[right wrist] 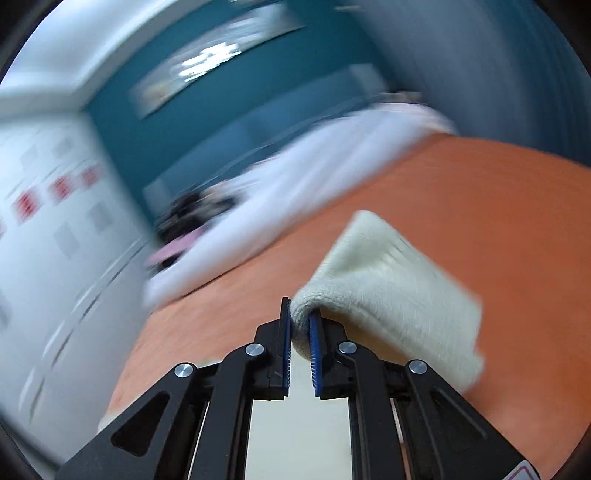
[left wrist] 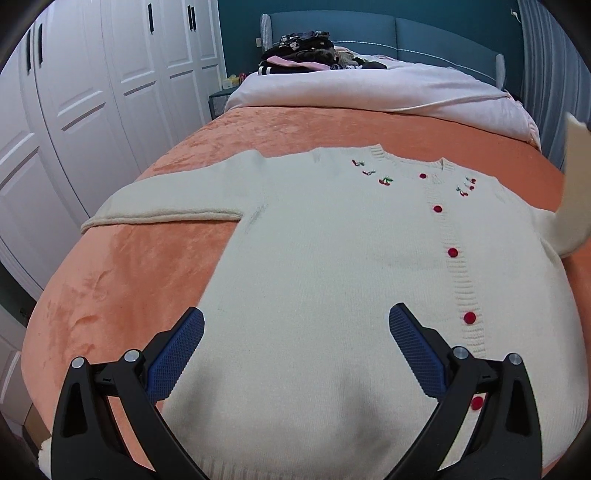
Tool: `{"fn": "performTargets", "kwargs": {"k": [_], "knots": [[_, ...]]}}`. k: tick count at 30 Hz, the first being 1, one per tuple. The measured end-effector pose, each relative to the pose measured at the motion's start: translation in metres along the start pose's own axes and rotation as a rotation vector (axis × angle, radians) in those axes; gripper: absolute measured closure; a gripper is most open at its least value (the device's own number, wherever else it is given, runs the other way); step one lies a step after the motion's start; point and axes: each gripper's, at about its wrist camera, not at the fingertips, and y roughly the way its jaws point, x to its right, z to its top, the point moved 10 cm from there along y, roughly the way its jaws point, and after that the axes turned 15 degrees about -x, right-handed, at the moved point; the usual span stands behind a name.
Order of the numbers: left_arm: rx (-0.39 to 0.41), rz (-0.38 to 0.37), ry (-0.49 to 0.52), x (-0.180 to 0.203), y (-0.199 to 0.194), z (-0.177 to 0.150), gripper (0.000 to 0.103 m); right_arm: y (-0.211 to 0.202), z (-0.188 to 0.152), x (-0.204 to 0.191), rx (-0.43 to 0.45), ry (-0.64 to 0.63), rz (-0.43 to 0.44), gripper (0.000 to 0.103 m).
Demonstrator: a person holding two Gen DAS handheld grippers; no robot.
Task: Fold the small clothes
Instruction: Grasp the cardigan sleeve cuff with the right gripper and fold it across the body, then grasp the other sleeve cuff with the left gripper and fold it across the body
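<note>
A cream knit cardigan (left wrist: 332,258) with red buttons and cherry embroidery lies flat, front up, on the orange blanket (left wrist: 122,266). Its left sleeve (left wrist: 159,210) stretches out to the left. My left gripper (left wrist: 295,321) is open and empty, hovering over the cardigan's lower hem. My right gripper (right wrist: 300,314) is shut on the cuff of the right sleeve (right wrist: 388,280), lifted above the blanket (right wrist: 480,192). In the left wrist view the raised sleeve (left wrist: 569,214) shows at the right edge. The right wrist view is motion-blurred.
The bed carries a white duvet (left wrist: 369,88) behind the blanket, with a pile of dark clothes (left wrist: 306,51) near the blue headboard (left wrist: 369,29). White wardrobe doors (left wrist: 92,92) stand along the left side of the bed.
</note>
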Motion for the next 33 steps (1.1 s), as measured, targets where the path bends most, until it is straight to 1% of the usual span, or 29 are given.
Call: {"fn": "performTargets", "kwargs": {"k": [1,2,3,4,6,8,9,10,11,12,13,15,17,18,19,20,21,22,23,24,25,27,28,29,30,31,32,33], "knots": [[-0.002,-0.024,-0.013,-0.001,-0.001,0.005,0.005,0.029,-0.012,-0.037,-0.064,-0.067,0.047,0.089],[-0.004,-0.048,-0.03,-0.002,-0.001,0.011,0.005,0.059,-0.03,-0.069,-0.131,-0.123,0.075,0.088],[-0.008,-0.077,-0.051,-0.003,-0.001,0.017,0.005,0.095,-0.059,-0.096,-0.216,-0.186,0.087,0.086],[-0.015,-0.114,-0.074,-0.003,0.0,0.024,0.005,0.123,-0.086,-0.112,-0.286,-0.238,0.076,0.086],[-0.028,-0.208,-0.122,-0.002,0.004,0.043,0.005,0.152,-0.126,-0.113,-0.365,-0.275,0.021,0.086],[-0.05,-0.279,-0.15,0.003,0.015,0.062,0.005,0.152,-0.141,-0.092,-0.373,-0.212,0.01,0.085],[-0.057,-0.304,-0.158,0.005,0.022,0.07,0.005,0.143,-0.143,-0.07,-0.372,-0.144,0.006,0.084],[-0.068,-0.318,-0.165,0.009,0.032,0.079,0.005,0.133,-0.153,-0.057,-0.364,-0.085,-0.003,0.079],[-0.078,-0.326,-0.169,0.012,0.043,0.086,0.005,0.123,-0.152,-0.035,-0.344,-0.015,-0.011,0.074],[-0.093,-0.328,-0.174,0.016,0.055,0.092,0.005,0.11,-0.15,-0.011,-0.318,0.049,-0.024,0.066],[-0.114,-0.332,-0.185,0.021,0.069,0.098,0.005,0.101,-0.15,0.008,-0.3,0.1,-0.042,0.06],[-0.15,-0.37,-0.219,0.029,0.091,0.105,0.005,0.091,-0.161,0.042,-0.293,0.189,-0.068,0.058],[-0.19,-0.417,-0.281,0.037,0.112,0.111,0.005,0.093,-0.157,0.073,-0.3,0.275,-0.071,0.058],[-0.206,-0.427,-0.315,0.038,0.121,0.112,0.01,0.095,-0.157,0.086,-0.299,0.325,-0.05,0.058],[-0.213,-0.436,-0.342,0.04,0.128,0.114,0.02,0.095,-0.158,0.093,-0.294,0.358,-0.038,0.058],[-0.212,-0.434,-0.354,0.043,0.133,0.117,0.026,0.1,-0.155,0.101,-0.285,0.389,-0.034,0.059],[-0.209,-0.419,-0.352,0.046,0.137,0.119,0.046,0.102,-0.154,0.105,-0.279,0.403,-0.036,0.06],[-0.203,-0.426,-0.338,0.05,0.14,0.121,0.07,0.104,-0.152,0.108,-0.271,0.413,-0.037,0.072],[-0.204,-0.44,-0.325,0.055,0.141,0.123,0.077,0.108,-0.149,0.11,-0.265,0.42,-0.038,0.084],[-0.193,-0.443,-0.324,0.057,0.14,0.126,0.083,0.106,-0.145,0.112,-0.249,0.423,-0.031,0.092],[-0.164,-0.443,-0.321,0.055,0.135,0.13,0.089,0.099,-0.137,0.108,-0.211,0.418,-0.02,0.093],[-0.109,-0.467,-0.3,0.054,0.122,0.137,0.091,0.077,-0.119,0.098,-0.134,0.363,-0.016,0.094],[-0.091,-0.475,-0.29,0.054,0.119,0.138,0.091,0.071,-0.115,0.094,-0.111,0.334,-0.026,0.094],[-0.087,-0.475,-0.282,0.054,0.119,0.137,0.091,0.072,-0.116,0.095,-0.11,0.308,-0.049,0.094],[-0.097,-0.465,-0.27,0.054,0.124,0.134,0.091,0.081,-0.124,0.102,-0.145,0.304,-0.081,0.095],[-0.119,-0.444,-0.261,0.054,0.134,0.128,0.091,0.098,-0.14,0.115,-0.227,0.315,-0.12,0.095],[-0.138,-0.427,-0.263,0.053,0.143,0.121,0.091,0.112,-0.158,0.124,-0.303,0.329,-0.133,0.095],[-0.135,-0.434,-0.272,0.051,0.146,0.117,0.09,0.109,-0.161,0.125,-0.283,0.332,-0.114,0.098]]}}
